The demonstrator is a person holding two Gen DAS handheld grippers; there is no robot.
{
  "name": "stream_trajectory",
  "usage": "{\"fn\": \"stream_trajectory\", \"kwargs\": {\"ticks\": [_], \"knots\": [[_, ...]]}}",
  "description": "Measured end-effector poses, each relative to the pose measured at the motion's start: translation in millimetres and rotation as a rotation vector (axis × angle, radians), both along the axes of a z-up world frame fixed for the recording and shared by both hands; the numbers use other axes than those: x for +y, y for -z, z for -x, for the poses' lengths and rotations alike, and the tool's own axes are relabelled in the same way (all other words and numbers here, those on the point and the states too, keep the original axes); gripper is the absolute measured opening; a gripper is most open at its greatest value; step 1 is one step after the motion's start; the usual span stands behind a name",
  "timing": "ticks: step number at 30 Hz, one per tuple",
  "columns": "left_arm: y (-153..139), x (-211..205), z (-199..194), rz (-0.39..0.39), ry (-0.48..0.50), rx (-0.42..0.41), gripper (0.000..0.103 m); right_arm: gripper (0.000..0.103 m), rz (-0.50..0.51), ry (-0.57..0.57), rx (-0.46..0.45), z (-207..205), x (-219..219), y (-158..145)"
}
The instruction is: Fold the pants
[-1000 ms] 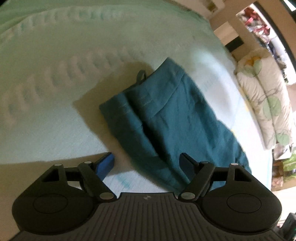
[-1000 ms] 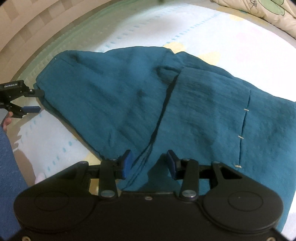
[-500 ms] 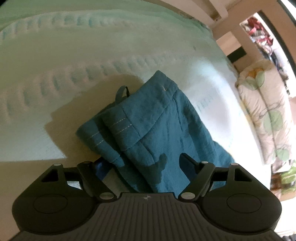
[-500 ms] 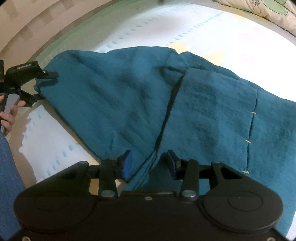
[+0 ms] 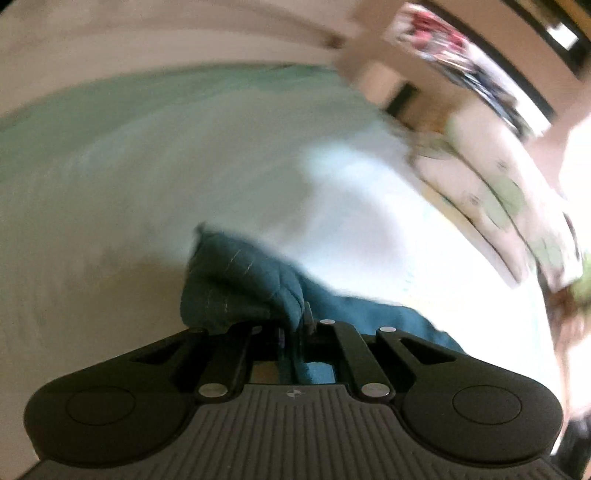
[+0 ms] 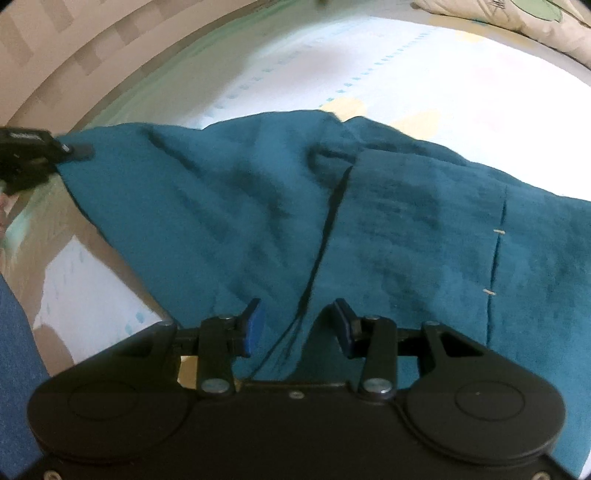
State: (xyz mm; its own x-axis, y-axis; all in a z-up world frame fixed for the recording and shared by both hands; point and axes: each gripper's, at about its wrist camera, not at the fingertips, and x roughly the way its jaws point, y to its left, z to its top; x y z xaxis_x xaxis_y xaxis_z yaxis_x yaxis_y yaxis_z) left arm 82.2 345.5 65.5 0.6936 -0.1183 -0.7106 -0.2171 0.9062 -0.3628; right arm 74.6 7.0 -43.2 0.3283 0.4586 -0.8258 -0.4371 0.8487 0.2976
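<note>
Teal pants [image 6: 369, 221] lie spread on a pale bed sheet [image 6: 406, 74]. My left gripper [image 5: 293, 325] is shut on the bunched end of the pants [image 5: 240, 277] and lifts it; the view is blurred. It also shows in the right wrist view [image 6: 70, 149] at the far left, clamped on the pants' edge. My right gripper [image 6: 297, 325] is open, its blue-padded jaws astride a fold seam of the pants near the front edge, the fabric between them.
A floral pillow [image 5: 498, 192] lies at the right of the bed and shows in the right wrist view [image 6: 517, 22] at the top. A wall [image 6: 55, 55] borders the bed's far left. A blue sleeve [image 6: 14, 350] is at the lower left.
My left gripper has moved onto the pants' end, shut on it and is pulling it up. My right gripper stays open over the fold seam.
</note>
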Motion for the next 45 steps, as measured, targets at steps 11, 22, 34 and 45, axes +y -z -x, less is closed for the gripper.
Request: {"fn": "stream_trajectory", "kwargs": {"ticks": [11,22,34,45], "knots": [[-82.3,-168.4,-22.2,-0.146,0.464,-0.132,0.006,0.052,-0.071,0.146,-0.015,-6.3,-58.3,-6.6],[37.3,-341.2,-11.2,-0.120,0.778,0.146,0.011,0.051,-0.040,0.335,0.049,-11.3,-147.6,3.6],[15.5,-331.2,18.4,-0.017,0.809,0.105,0.030,0.051,0.058,0.329,0.066,-13.2,-162.0,0.0],[-2.6,-305.1,7.6,0.120,0.698,-0.039,0.031,0.053,0.016,0.536,0.029,-5.5,-213.1,-25.3]]}}
